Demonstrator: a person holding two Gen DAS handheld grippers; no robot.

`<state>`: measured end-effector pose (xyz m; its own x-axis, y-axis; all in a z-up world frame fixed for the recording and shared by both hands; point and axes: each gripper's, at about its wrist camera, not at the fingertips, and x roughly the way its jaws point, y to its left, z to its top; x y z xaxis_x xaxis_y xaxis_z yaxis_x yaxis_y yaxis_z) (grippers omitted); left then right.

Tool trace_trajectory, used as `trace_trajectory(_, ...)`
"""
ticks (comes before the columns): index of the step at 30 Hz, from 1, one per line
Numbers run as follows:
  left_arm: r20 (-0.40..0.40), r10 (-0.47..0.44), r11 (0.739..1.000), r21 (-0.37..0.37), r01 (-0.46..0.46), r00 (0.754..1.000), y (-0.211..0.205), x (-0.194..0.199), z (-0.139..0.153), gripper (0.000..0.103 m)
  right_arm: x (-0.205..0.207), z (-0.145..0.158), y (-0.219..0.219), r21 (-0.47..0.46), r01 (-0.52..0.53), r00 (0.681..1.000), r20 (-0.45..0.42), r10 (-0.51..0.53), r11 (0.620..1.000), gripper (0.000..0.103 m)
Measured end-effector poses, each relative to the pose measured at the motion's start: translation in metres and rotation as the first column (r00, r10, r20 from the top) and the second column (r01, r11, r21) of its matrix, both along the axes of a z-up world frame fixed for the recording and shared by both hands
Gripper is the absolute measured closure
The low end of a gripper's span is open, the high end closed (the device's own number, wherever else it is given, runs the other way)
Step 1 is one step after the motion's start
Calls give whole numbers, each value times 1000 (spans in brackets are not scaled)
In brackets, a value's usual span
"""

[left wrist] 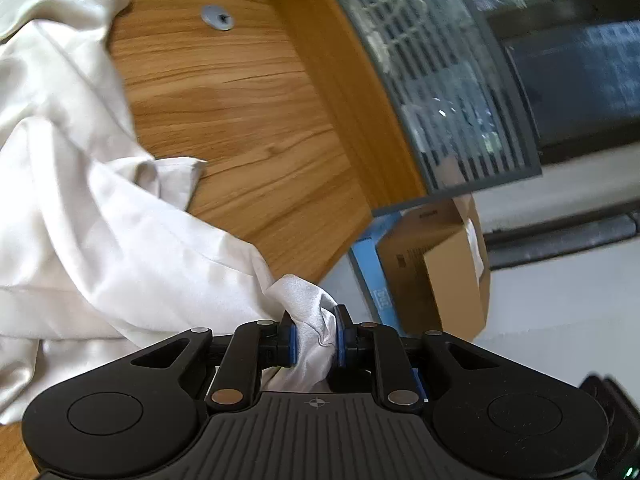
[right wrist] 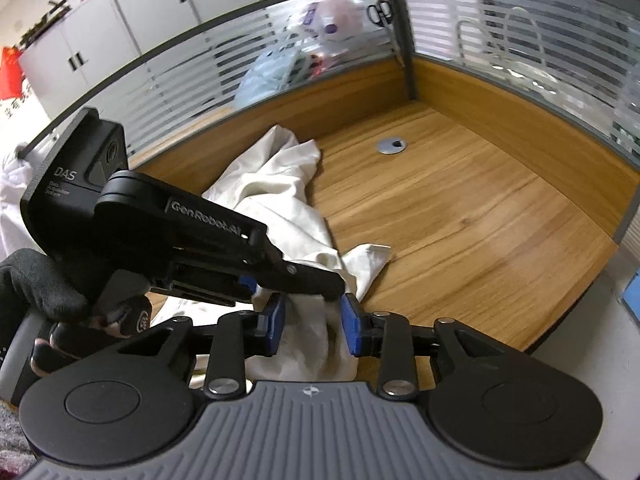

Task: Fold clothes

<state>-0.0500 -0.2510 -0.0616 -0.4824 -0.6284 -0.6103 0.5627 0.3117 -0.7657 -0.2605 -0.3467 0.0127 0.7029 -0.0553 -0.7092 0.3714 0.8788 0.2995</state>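
Note:
A crumpled white garment (left wrist: pixel 100 240) lies over the left part of the wooden desk (left wrist: pixel 240 120). My left gripper (left wrist: pixel 314 338) is shut on a bunched edge of it at the desk's near edge, its blue pads pressed into the fabric. In the right wrist view the garment (right wrist: pixel 280 184) trails back toward the desk's corner. My right gripper (right wrist: pixel 314 326) stands open, with a fold of the cloth hanging loosely between its blue pads. The left gripper (right wrist: pixel 316 285) crosses just in front of it, held by a gloved hand (right wrist: pixel 48 284).
A grey cable grommet (right wrist: pixel 392 146) sits in the desk (right wrist: pixel 460 220). Striped glass partitions (right wrist: pixel 520 40) wall the desk at the back and right. A cardboard box (left wrist: pixel 440 272) stands on the floor past the desk's edge. Grey cabinets (right wrist: pixel 120 32) stand behind.

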Motion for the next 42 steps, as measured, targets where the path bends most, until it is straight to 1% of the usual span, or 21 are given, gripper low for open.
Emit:
trace_trajectory(1,2,3,1000,-2,-3,1000,0,-1,1,83,1,-1,0,3,2,1000,-11,-2,1000,83)
trace_trajectory(4,-13,23,1000,13,-23,1000,1,2,-2,81,2,-4,3,17,6,1000,-20,-5,1000,95)
trace_trajectory(5,-16,33,999,23,-33,999,1,3,-3,75,1,-4,4,17,12,1000,-12,-12,1000,96)
trace_trajectory(7,-11,46,998,35,-46,999,1,6,-5,70,-2,-1,7,19,16,1000,8,-16,1000,97)
trace_trajectory(11,4,53,998,43,-53,999,-2,11,-9,70,-7,3,14,23,21,999,48,-22,1000,97)
trace_trajectory(12,1,61,997,49,-61,998,-2,12,-10,73,-8,5,15,16,27,998,54,-28,1000,97)
trace_trajectory(13,-2,70,996,56,-69,998,-3,13,-12,81,-10,7,17,9,34,998,59,-34,999,98)
trace_trajectory(15,-12,106,992,74,-105,994,-2,17,-16,85,-14,11,18,-4,60,996,73,-59,998,99)
trace_trajectory(17,-14,158,983,96,-156,987,0,22,-20,94,-19,14,17,-11,93,992,91,-92,996,99)
trace_trajectory(18,-14,188,977,105,-185,982,2,25,-22,94,-22,16,17,-15,111,989,102,-108,994,99)
trace_trajectory(20,-37,237,966,113,-231,971,6,32,-26,95,-29,22,15,-22,145,982,126,-141,989,100)
trace_trajectory(24,-41,278,956,107,-272,960,7,36,-25,95,-39,24,16,-20,181,970,171,-175,983,100)
trace_trajectory(26,-91,310,947,112,-300,946,8,41,-29,95,-36,20,18,-18,144,979,150,-139,989,100)
trace_trajectory(28,-156,331,941,121,-315,931,10,46,-33,95,-33,15,19,2,71,991,114,-71,997,99)
trace_trajectory(30,-180,334,941,116,-317,925,11,50,-33,95,-34,10,19,35,11,996,87,-14,999,99)
trace_trajectory(32,-190,317,948,98,-303,929,10,51,-32,95,-38,5,16,71,-10,997,71,5,997,94)
trace_trajectory(33,-191,312,950,93,-299,931,10,51,-31,95,-40,3,13,87,-13,998,65,7,996,94)
trace_trajectory(35,-202,296,955,81,-285,934,9,51,-30,96,-44,2,9,98,6,998,66,-13,995,94)
trace_trajectory(38,-216,272,962,77,-261,938,9,50,-30,96,-52,5,1,115,65,992,96,-77,991,94)
trace_trajectory(40,-232,260,965,81,-248,937,9,48,-32,96,-54,5,-6,139,97,987,114,-113,986,94)
trace_trajectory(42,-258,254,967,96,-236,932,9,46,-34,96,-49,3,-8,126,112,986,106,-126,986,92)
